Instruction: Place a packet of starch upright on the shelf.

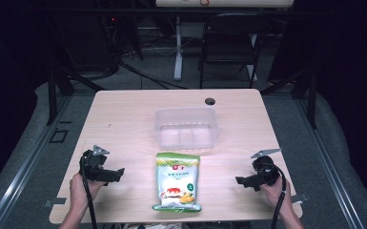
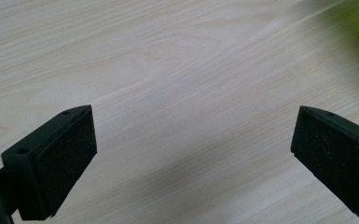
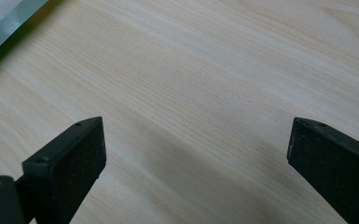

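Between both gaping grippers (image 1: 117, 174) (image 1: 240, 181) — a pouch (image 1: 178, 182).

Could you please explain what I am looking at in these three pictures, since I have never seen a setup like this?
A person sits at a wooden table, holding a two-jaw grasping tool in each hand. The high view looks down from above: the left tool and right tool flank a green-and-white food packet, lying flat. Beyond it stands a clear plastic container. The other two pictures come from cameras riding on each tool, looking along its black jaws at bare wood. Both tools are open and hold nothing.
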A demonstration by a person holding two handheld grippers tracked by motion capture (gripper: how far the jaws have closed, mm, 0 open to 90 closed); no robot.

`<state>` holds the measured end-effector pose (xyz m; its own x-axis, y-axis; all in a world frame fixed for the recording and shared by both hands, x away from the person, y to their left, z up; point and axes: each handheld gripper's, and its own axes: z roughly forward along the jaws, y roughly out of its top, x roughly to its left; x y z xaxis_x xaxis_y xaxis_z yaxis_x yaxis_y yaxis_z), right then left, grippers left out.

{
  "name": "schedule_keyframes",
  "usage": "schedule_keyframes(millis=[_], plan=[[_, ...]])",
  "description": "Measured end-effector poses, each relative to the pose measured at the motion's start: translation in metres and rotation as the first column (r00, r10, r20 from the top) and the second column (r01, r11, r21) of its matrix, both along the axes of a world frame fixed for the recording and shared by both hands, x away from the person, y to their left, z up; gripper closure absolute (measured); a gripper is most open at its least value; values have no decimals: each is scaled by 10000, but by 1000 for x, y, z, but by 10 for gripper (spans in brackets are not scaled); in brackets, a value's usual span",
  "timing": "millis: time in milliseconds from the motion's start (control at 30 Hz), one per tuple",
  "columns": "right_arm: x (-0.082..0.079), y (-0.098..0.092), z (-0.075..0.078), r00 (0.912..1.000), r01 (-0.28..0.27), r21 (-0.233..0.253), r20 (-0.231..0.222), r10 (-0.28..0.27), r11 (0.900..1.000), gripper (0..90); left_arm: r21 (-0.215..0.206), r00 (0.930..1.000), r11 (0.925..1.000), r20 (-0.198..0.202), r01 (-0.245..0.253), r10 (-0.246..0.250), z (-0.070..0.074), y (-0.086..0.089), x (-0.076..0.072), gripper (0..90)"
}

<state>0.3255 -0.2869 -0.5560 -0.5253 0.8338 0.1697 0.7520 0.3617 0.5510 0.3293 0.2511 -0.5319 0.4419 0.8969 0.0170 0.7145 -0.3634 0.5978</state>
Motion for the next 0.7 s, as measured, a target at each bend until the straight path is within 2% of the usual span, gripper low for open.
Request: schedule_keyframes(millis=[233, 533, 567, 700], plan=[[-1, 3, -1, 9999, -95, -60, 37, 95, 9999, 41, -64, 9999, 10000, 122, -2, 2, 1, -1, 1, 0], [-1, 5, -1, 9994, -337, -120, -54, 336, 9994, 42, -267, 10000, 9996, 24, 15, -14, 2, -2, 1, 0], [-1, 6, -2, 9992, -388, -97, -67, 387, 9992, 42, -468, 10000, 9989, -19, 59, -60, 2, -2, 2, 0], [-1, 7, -3, 9993, -369, 1, -56, 369, 9993, 42, -731, 10000, 9973, -45, -55, 52, 2, -4, 2, 0]])
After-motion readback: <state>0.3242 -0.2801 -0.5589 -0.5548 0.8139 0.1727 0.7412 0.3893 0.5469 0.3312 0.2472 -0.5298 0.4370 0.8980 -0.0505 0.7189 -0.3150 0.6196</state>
